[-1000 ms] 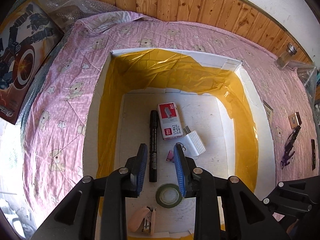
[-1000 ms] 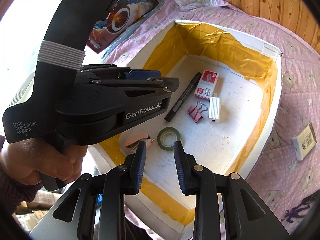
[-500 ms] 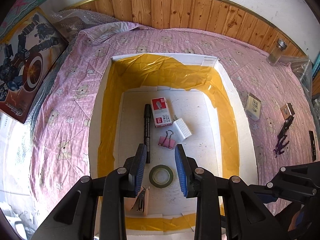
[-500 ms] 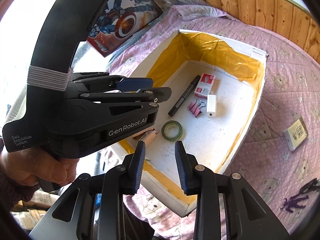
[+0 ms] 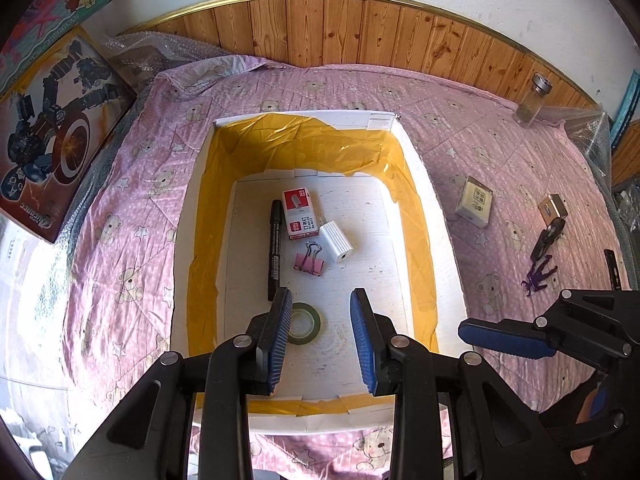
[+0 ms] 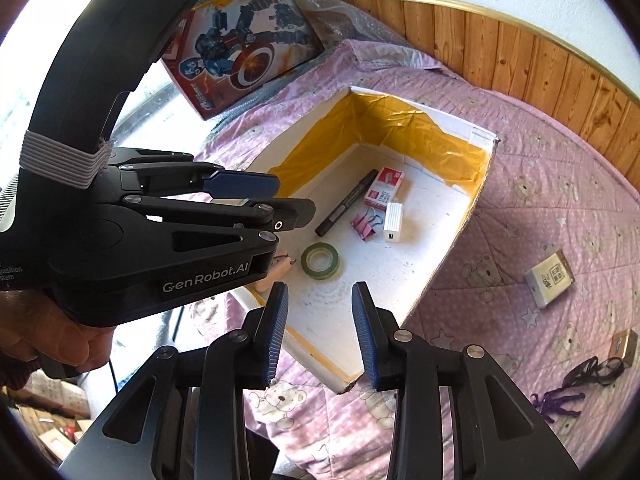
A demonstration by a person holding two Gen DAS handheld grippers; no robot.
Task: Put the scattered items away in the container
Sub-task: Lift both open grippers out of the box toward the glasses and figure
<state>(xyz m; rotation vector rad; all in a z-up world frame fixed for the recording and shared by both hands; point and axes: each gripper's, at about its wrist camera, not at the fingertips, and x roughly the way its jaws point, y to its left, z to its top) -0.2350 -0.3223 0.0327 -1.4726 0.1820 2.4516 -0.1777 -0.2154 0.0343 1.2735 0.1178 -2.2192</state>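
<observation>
Around the white foam box [image 5: 182,216], which sits in the middle of a pink bear-print bedsheet [image 5: 132,264], most things take their place. Behind the box a band of wooden wall panelling [image 5: 360,28] runs under a white wall; to the box's left a big robot toy carton [image 5: 44,132] leans on bubble wrap [image 5: 160,54]. Yellow tape [image 5: 304,148] lines the box's inner walls.

On the box floor lie a black marker [image 5: 274,248], a red staple box [image 5: 300,213] touching a white charger [image 5: 337,241], a pink binder clip [image 5: 309,261] just beside the marker, and a green tape roll [image 5: 304,322] nearer the front. A pinkish stapler [image 6: 280,268] near the box's front-left corner shows only in the right wrist view, half hidden by the left tool.

Right of the box, well apart on the sheet, lie a small cream packet [image 5: 474,201], a brown metal piece [image 5: 552,208], a black clip-like item [image 5: 547,238], a purple toy figure [image 5: 538,276] and a dark strip [image 5: 612,266]. A glass shaker jar [image 5: 532,99] stands at the sheet's far right edge.

The left gripper [image 5: 320,332] hovers over the box's front half, jaws spread wide and empty; a hand [image 6: 52,336] grips its handle. The right gripper [image 6: 320,332] hangs over the box's front-right rim, jaws equally wide, holding nothing.
</observation>
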